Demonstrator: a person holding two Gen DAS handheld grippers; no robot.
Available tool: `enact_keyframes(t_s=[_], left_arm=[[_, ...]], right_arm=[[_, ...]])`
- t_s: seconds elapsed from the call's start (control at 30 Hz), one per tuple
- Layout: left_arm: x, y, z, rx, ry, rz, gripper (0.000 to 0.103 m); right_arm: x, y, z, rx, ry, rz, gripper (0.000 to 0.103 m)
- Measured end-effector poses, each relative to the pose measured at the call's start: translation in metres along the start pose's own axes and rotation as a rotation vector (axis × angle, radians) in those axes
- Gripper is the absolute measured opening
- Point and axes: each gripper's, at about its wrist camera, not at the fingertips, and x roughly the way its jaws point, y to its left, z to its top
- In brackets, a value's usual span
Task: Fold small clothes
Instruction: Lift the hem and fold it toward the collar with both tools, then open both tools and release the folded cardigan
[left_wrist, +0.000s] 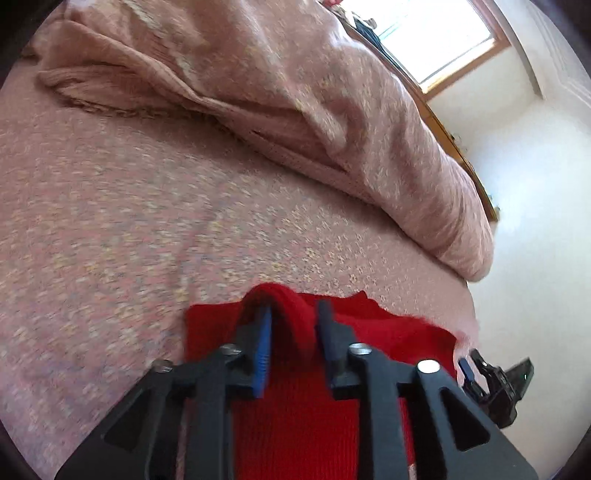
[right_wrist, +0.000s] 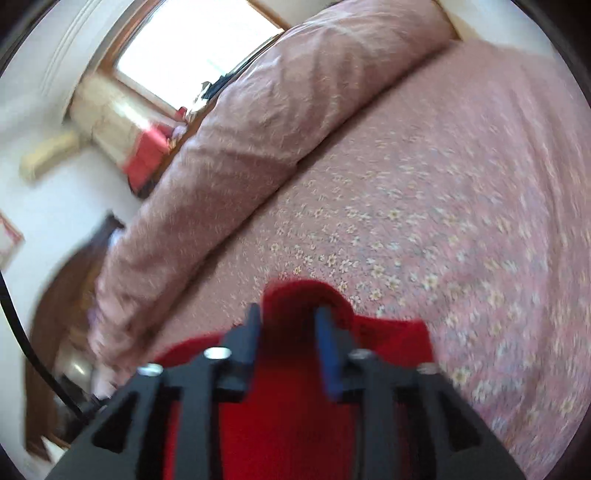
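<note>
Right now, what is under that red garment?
The red garment lies on the pink flowered bedspread, its edge pinched by the left gripper and right gripper. Whatever is beneath its middle is covered.

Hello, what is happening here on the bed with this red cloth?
A person with a gripper in each hand is folding a small red garment on a bed with a pink floral cover. The left gripper pinches a bunched edge of the garment, and the right gripper does the same at another part of the edge. The rest of the garment lies below them. A pillow lies behind. The pictures are blurred.
</note>
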Motion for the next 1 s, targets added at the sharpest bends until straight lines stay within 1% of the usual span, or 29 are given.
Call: enact_keyframes(t_s=[0.03, 0.1, 0.13, 0.2, 0.27, 0.33, 0.4, 0.43, 0.47, 0.5, 0.57, 0.6, 0.63, 0.67, 0.8, 0.9, 1.0], left_arm=[[-0.010, 0.002, -0.004, -0.004, -0.019, 0.007, 0.029], [-0.021, 0.006, -0.009, -0.007, -0.029, 0.024, 0.031], [-0.027, 0.008, -0.013, -0.003, -0.020, 0.043, 0.032], [-0.033, 0.012, -0.020, -0.005, 0.003, 0.067, 0.032], [-0.042, 0.017, -0.033, -0.017, 0.023, 0.071, 0.032], [-0.048, 0.020, -0.048, -0.026, 0.046, 0.067, 0.032], [-0.051, 0.020, -0.065, -0.018, 0.086, 0.060, 0.032], [-0.049, 0.017, -0.076, 0.008, 0.116, 0.068, 0.032], [-0.048, 0.014, -0.081, 0.031, 0.129, 0.079, 0.032], [-0.045, 0.008, -0.087, 0.071, 0.136, 0.108, 0.032], [-0.040, -0.003, -0.093, 0.139, 0.123, 0.162, 0.032], [-0.038, -0.005, -0.094, 0.153, 0.117, 0.178, 0.033], [-0.033, -0.008, -0.096, 0.178, 0.115, 0.215, 0.033], [-0.031, -0.009, -0.097, 0.185, 0.115, 0.229, 0.033], [-0.028, -0.010, -0.099, 0.199, 0.101, 0.229, 0.033], [-0.027, -0.008, -0.096, 0.167, 0.100, 0.208, 0.033], [-0.026, -0.005, -0.093, 0.131, 0.098, 0.181, 0.033]], right_arm=[[-0.008, -0.002, 0.000, 0.018, -0.019, 0.013, 0.048], [-0.028, -0.003, -0.001, 0.041, -0.051, 0.029, 0.053], [-0.036, -0.003, -0.002, 0.048, -0.057, 0.036, 0.060], [-0.054, -0.003, -0.007, 0.051, -0.052, 0.050, 0.061], [-0.065, -0.001, -0.015, 0.024, -0.022, 0.029, 0.061], [-0.076, 0.003, -0.031, -0.055, 0.031, -0.007, 0.061], [-0.081, 0.005, -0.046, -0.132, 0.082, -0.057, 0.061], [-0.084, 0.005, -0.053, -0.166, 0.107, -0.079, 0.061], [-0.085, 0.005, -0.061, -0.196, 0.132, -0.100, 0.061], [-0.088, 0.004, -0.068, -0.221, 0.148, -0.113, 0.061], [-0.093, -0.001, -0.073, -0.239, 0.156, -0.119, 0.061], [-0.096, -0.004, -0.073, -0.241, 0.153, -0.120, 0.061], [-0.098, -0.006, -0.074, -0.239, 0.151, -0.120, 0.061], [-0.101, -0.010, -0.074, -0.233, 0.148, -0.117, 0.061], [-0.103, -0.014, -0.070, -0.212, 0.142, -0.082, 0.061], [-0.097, -0.007, -0.068, -0.232, 0.142, -0.066, 0.061], [-0.088, -0.003, -0.070, -0.239, 0.165, -0.054, 0.061]])
